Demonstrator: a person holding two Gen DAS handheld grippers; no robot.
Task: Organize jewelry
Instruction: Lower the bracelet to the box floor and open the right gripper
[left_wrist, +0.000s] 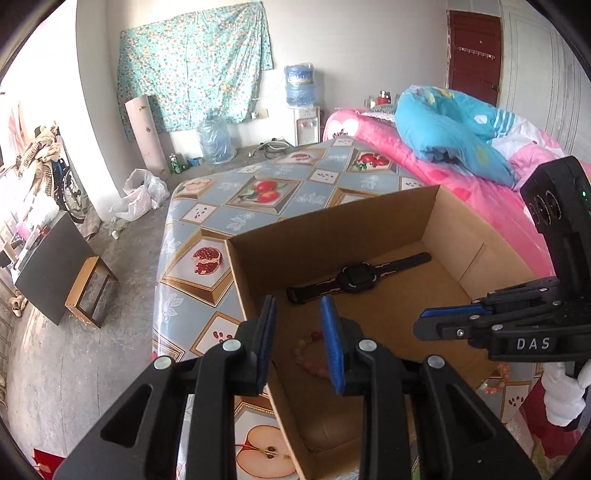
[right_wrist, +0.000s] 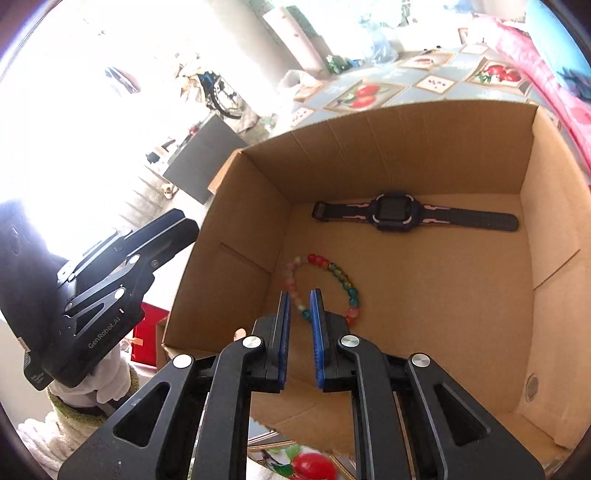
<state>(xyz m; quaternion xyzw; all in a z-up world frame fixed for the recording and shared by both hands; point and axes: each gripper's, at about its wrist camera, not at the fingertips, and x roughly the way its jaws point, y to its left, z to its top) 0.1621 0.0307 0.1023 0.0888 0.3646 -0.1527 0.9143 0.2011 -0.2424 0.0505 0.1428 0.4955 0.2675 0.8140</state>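
Jewelry already lies in the cardboard box (right_wrist: 388, 155): a beaded bracelet (right_wrist: 328, 284) just beyond the slightly parted, empty right gripper (right_wrist: 300, 321), a watch (right_wrist: 395, 212) farther ahead; an orange bracelet (left_wrist: 493, 384) appears left outside.

Tabletop (left_wrist: 207, 229) under a fruit-patterned oilcloth, beside a pink-quilted bed (left_wrist: 491, 195). Open cardboard box (left_wrist: 332, 229) resting directly on it; orange bead bracelet (left_wrist: 495, 384) lying on the cloth just outside the box's near right corner.
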